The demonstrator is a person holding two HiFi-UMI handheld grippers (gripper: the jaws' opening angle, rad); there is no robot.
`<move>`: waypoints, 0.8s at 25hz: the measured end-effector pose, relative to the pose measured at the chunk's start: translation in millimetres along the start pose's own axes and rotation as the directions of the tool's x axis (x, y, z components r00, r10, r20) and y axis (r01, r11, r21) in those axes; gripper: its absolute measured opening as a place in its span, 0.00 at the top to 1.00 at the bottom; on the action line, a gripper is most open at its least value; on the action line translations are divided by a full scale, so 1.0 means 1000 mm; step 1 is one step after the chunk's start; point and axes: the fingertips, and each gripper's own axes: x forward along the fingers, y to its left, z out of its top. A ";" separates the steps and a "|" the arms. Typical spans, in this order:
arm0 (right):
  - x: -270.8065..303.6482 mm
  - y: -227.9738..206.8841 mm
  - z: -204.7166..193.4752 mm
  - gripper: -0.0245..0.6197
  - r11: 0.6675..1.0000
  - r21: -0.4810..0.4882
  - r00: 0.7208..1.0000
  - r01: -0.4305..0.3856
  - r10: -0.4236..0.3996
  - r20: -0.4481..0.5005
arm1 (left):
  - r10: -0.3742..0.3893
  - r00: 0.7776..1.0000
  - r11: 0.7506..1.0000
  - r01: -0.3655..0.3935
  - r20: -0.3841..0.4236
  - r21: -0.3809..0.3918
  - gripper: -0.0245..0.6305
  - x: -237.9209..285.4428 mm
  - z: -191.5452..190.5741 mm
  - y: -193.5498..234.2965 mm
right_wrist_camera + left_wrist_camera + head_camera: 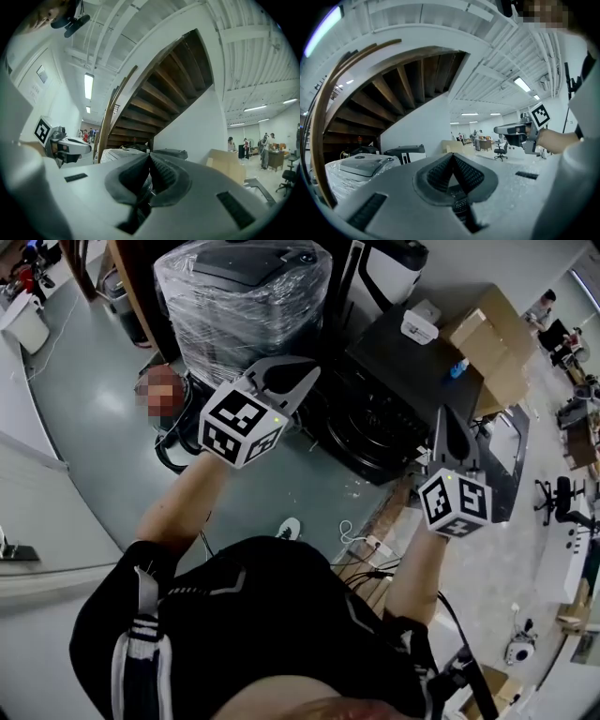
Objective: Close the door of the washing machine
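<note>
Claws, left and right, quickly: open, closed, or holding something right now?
Left claw: closed, grey ribbed jaws pressed together, holding nothing.
Right claw: closed, grey ribbed jaws pressed together, holding nothing.

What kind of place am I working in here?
Probably a big open workshop or lab hall, not a home: a plastic-wrapped appliance stands on the bare floor, cardboard boxes are piled nearby, a wooden staircase rises overhead, and office chairs stand beyond.
</note>
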 end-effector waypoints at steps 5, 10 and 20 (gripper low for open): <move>0.028 -0.049 -0.013 0.95 1.000 0.021 1.000 0.001 -0.001 0.006 | -0.036 0.999 0.999 0.036 -0.028 -0.007 0.96 0.057 -0.003 0.003; 0.046 -0.079 -0.018 0.96 0.999 0.042 1.000 0.006 -0.006 0.012 | -0.020 1.000 0.999 0.020 -0.007 -0.033 0.96 0.089 0.000 0.017; 0.081 -0.075 -0.043 0.95 1.000 0.030 1.000 0.005 -0.004 -0.031 | -0.077 0.996 0.997 0.077 -0.045 -0.017 0.96 0.131 -0.028 0.054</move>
